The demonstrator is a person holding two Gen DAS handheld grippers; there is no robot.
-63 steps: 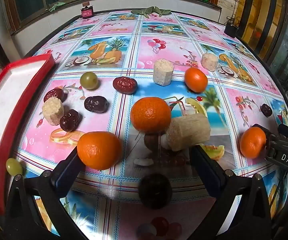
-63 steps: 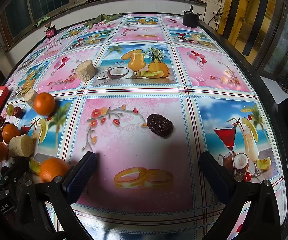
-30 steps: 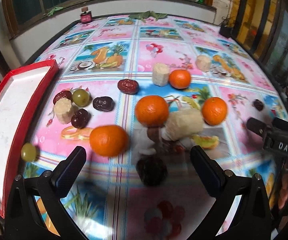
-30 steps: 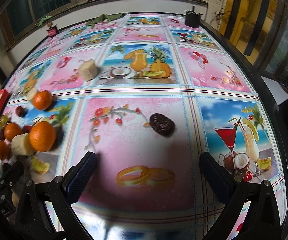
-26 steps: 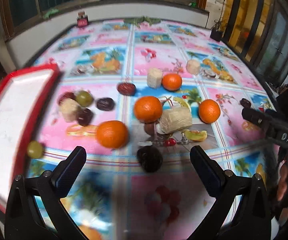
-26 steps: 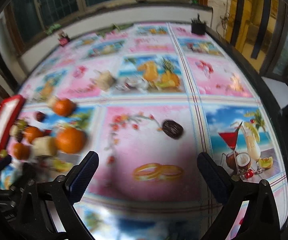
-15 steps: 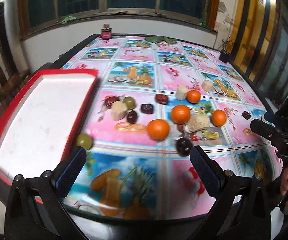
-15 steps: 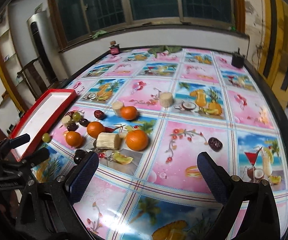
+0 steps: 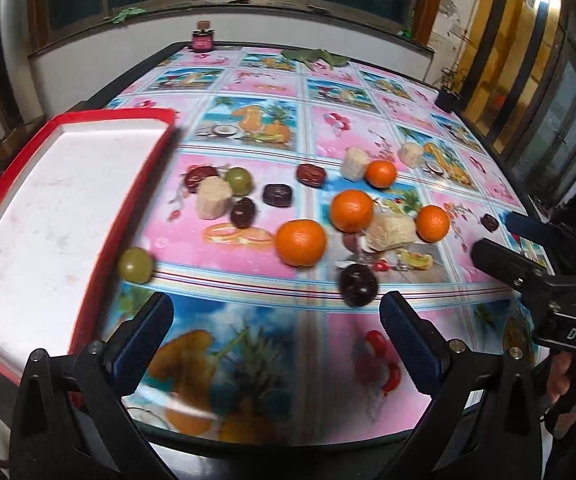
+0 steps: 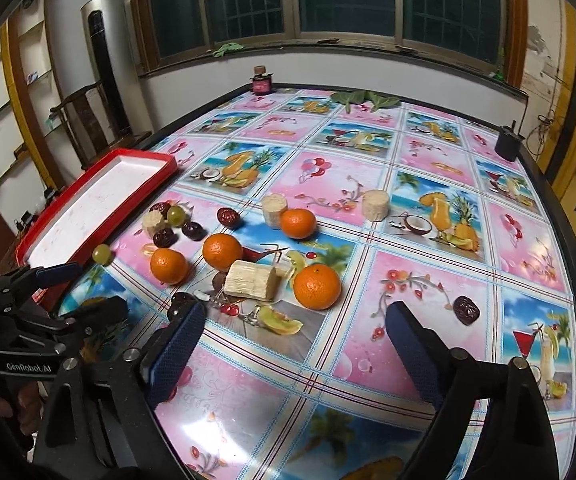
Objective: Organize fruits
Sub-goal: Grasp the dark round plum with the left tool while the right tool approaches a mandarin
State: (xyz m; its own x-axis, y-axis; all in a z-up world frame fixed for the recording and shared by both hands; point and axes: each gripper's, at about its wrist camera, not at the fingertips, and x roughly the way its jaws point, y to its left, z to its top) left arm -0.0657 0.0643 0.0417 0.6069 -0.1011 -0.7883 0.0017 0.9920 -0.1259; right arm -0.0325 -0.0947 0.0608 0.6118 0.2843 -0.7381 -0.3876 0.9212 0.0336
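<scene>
Several oranges lie mid-table, the nearest (image 9: 301, 242) (image 10: 169, 266) by a dark date (image 9: 358, 285). Pale sugarcane pieces (image 9: 392, 232) (image 10: 251, 280), dates (image 9: 277, 195) and green grapes (image 9: 135, 265) (image 10: 102, 254) are scattered around. One date (image 10: 466, 310) lies apart at the right. A red tray with a white floor (image 9: 100, 114) (image 10: 160, 157) stands at the left, holding no fruit. My left gripper (image 9: 276, 324) is open and empty above the near table edge. My right gripper (image 10: 294, 336) is open and empty, short of the fruit.
The table has a fruit-print cloth (image 10: 428, 160). A small jar (image 10: 263, 83), green leaves (image 10: 362, 98) and a dark pot (image 10: 508, 145) stand at the far edge. A chair (image 10: 84, 120) stands left of the table. Windows run behind.
Both grippers have pulled back and up from the table, so much more of it shows. An orange left the right gripper's side and rests beside the sugarcane. Both grippers stay open.
</scene>
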